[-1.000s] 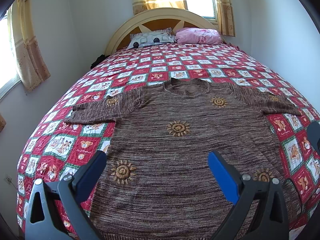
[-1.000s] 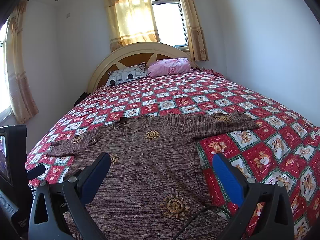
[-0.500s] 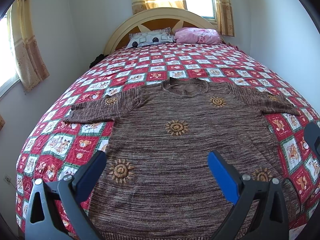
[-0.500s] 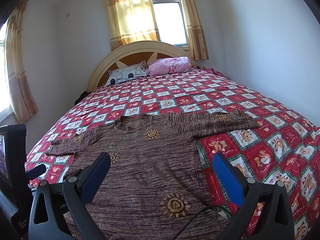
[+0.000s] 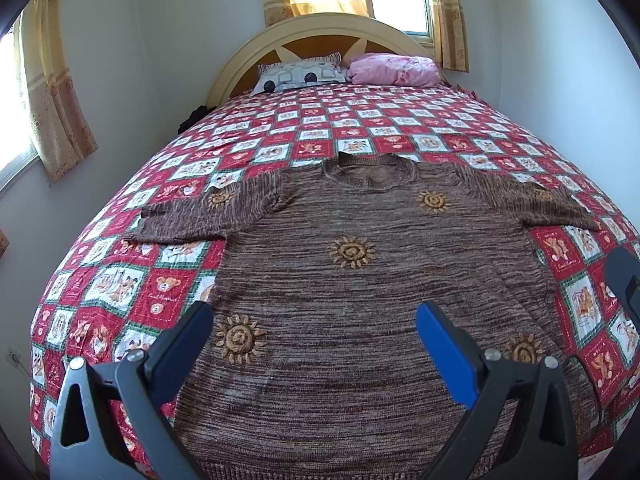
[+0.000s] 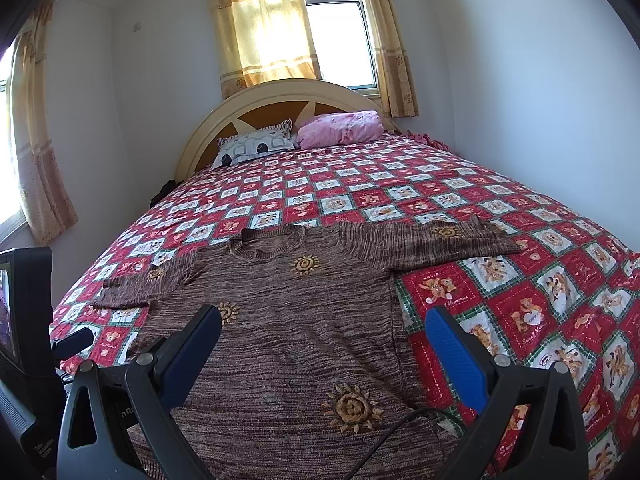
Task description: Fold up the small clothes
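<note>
Brown sweater (image 5: 360, 300) lying flat on bed (image 5: 120, 288), unchanged since second ago; left gripper (image 5: 314, 332), right gripper (image 6: 324, 332) hovering, jaws wide, gripping nothing; folding not begun.

a wide bed (image 6: 400, 184) fills most of the room, covered by a red, white and green patchwork quilt (image 5: 280, 140) printed with little bears. at the far end stands a rounded cream headboard (image 6: 280, 96) with orange panels, and two pillows lean against it: a white patterned pillow (image 6: 256, 144) on the left, a pink pillow (image 6: 340, 128) touching it on the right. behind the headboard a window (image 6: 340, 40) glows with daylight through yellow curtains (image 6: 260, 32). a second curtained window (image 5: 16, 92) sits in the left wall. the walls (image 6: 540, 80) are plain white.
</note>
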The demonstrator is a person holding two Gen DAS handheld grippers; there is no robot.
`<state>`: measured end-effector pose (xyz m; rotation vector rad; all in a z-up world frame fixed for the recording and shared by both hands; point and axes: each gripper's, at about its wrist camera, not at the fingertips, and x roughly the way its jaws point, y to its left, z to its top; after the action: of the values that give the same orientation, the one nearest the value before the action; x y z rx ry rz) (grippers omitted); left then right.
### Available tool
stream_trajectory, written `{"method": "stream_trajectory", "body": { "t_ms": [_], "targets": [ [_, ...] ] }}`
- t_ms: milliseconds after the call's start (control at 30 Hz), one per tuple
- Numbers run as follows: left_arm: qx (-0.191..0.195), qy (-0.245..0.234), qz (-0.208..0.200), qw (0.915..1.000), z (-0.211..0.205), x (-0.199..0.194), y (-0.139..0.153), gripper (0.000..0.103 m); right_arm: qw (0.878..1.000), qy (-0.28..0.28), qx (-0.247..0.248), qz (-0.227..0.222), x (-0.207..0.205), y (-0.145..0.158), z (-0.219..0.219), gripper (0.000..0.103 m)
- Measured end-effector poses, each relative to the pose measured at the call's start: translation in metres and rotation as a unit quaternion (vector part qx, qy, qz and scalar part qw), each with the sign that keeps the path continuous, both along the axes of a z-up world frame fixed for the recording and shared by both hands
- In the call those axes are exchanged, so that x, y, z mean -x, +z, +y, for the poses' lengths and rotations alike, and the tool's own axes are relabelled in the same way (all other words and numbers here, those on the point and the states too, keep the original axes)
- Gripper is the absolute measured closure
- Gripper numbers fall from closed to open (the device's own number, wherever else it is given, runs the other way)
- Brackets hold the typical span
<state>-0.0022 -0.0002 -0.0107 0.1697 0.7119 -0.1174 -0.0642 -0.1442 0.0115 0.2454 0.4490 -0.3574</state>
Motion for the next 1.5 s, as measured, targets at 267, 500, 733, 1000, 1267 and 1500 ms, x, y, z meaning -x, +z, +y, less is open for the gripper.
{"method": "stream_trajectory", "body": {
  "t_ms": [267, 500, 733, 1000, 1267, 1500],
  "targets": [
    [0.001, 0.0, 0.002, 1.0, -0.001, 0.0, -0.001, 0.0, 1.0, -0.001, -0.001, 0.0, 0.0, 0.0, 0.0, 0.001],
    [0.004, 0.0, 0.007, 1.0, -0.002, 0.001, -0.003, 0.0, 1.0, 0.0, -0.001, 0.0, 0.0, -0.001, -0.001, 0.001],
    [0.004, 0.0, 0.014, 0.9999, -0.002, -0.003, -0.006, 0.0, 1.0, -0.001, -0.005, 0.006, -0.002, -0.006, -0.003, 0.001],
    [0.012, -0.004, 0.024, 0.9996, -0.001, -0.014, -0.014, 0.0, 1.0, -0.014, -0.003, 0.006, -0.006, -0.012, -0.015, 0.001],
    [0.016, -0.021, 0.035, 0.999, -0.005, -0.055, -0.032, 0.0, 0.999, -0.037, -0.025, 0.022, -0.021, -0.027, -0.066, 0.002],
    [0.013, -0.01, 0.017, 0.9997, -0.009, -0.101, -0.035, 0.0, 0.992, -0.098, -0.07, 0.03, -0.041, -0.017, -0.194, 0.029]
  ]
}}
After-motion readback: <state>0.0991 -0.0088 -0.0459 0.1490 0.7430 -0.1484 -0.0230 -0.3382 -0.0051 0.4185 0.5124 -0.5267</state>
